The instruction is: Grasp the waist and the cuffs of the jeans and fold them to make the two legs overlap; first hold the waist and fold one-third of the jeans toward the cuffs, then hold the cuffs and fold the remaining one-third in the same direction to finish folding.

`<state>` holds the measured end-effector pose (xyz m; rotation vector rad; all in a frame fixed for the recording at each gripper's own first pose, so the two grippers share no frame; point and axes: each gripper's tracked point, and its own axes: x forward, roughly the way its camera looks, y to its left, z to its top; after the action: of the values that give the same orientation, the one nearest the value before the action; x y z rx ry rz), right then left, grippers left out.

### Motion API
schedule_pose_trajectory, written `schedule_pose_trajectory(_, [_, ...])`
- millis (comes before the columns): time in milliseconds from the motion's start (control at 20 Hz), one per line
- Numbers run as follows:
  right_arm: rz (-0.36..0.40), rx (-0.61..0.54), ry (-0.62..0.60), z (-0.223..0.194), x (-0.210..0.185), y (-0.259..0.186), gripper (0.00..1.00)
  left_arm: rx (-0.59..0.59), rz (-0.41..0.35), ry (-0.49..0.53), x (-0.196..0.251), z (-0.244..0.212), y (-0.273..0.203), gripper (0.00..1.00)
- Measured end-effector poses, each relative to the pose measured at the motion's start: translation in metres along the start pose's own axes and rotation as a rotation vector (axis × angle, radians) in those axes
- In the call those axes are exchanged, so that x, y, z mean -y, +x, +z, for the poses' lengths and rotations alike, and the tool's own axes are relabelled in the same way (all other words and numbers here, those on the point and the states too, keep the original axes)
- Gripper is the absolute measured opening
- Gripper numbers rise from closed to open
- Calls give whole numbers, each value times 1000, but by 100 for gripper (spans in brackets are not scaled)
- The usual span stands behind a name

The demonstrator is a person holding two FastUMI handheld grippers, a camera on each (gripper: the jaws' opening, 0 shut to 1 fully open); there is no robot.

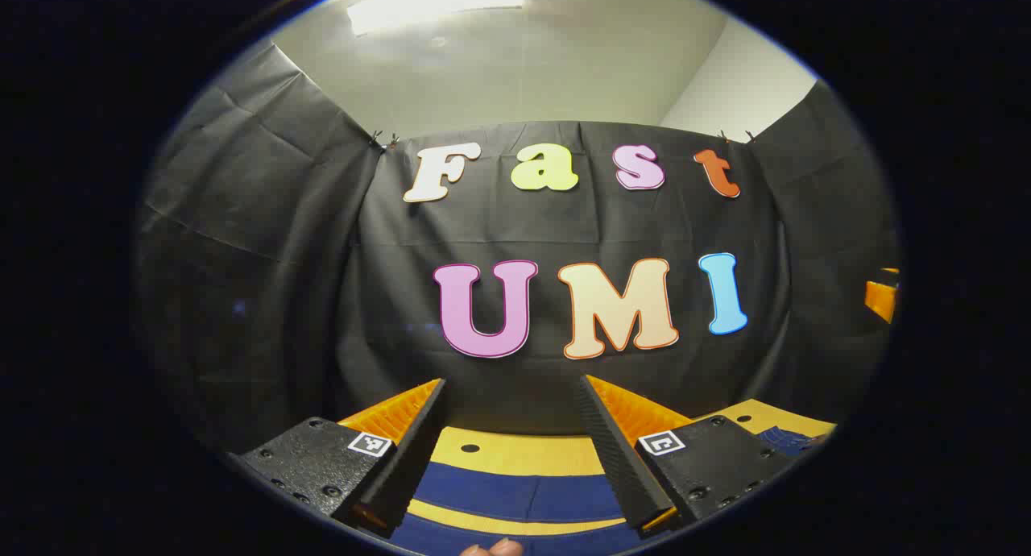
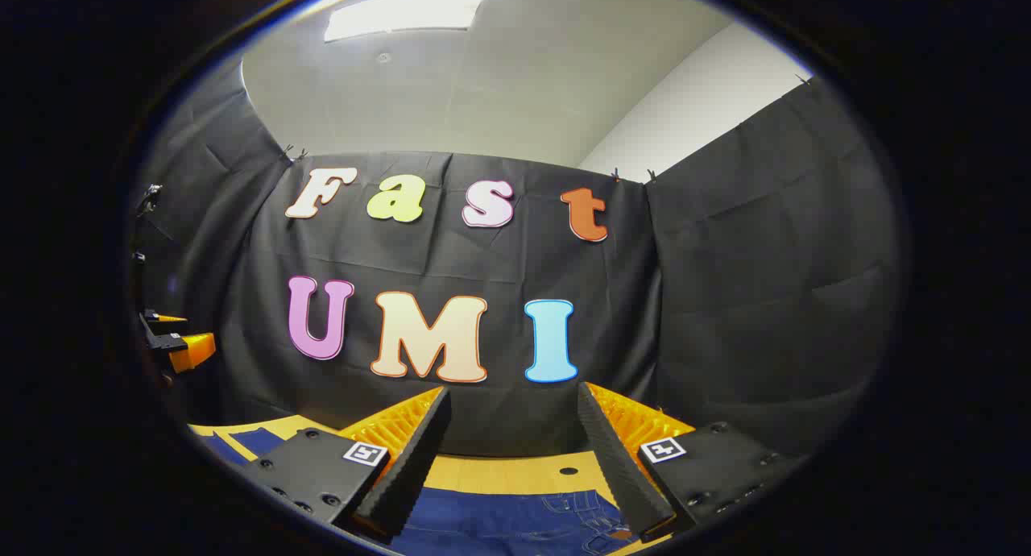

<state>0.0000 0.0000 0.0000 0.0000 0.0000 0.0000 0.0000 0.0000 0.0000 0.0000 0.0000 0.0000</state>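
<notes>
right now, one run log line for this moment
left hand-held gripper: open, above jeans | right hand-held gripper: open, above jeans | jeans: on table, ungrasped

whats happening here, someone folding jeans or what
A person holds a hand-held gripper in each hand over a yellow table where blue jeans lie. The left hand-held gripper and the right hand-held gripper both stand open, raised and facing the booth wall, with nothing between their fingers. The jeans lie below, ungrasped, so no fold seems under way right now.
</notes>
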Motion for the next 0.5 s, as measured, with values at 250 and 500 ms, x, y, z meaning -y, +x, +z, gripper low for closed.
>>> schedule_pose_trajectory(250, [2, 6, 6, 1, -2, -3, 98, -9, 4, 6, -3, -3, -1, 94])
schedule_pose_trajectory(500, [10, 13, 17, 0, -8, -6, 98, -20, 14, 15, -9, -8, -7, 94])
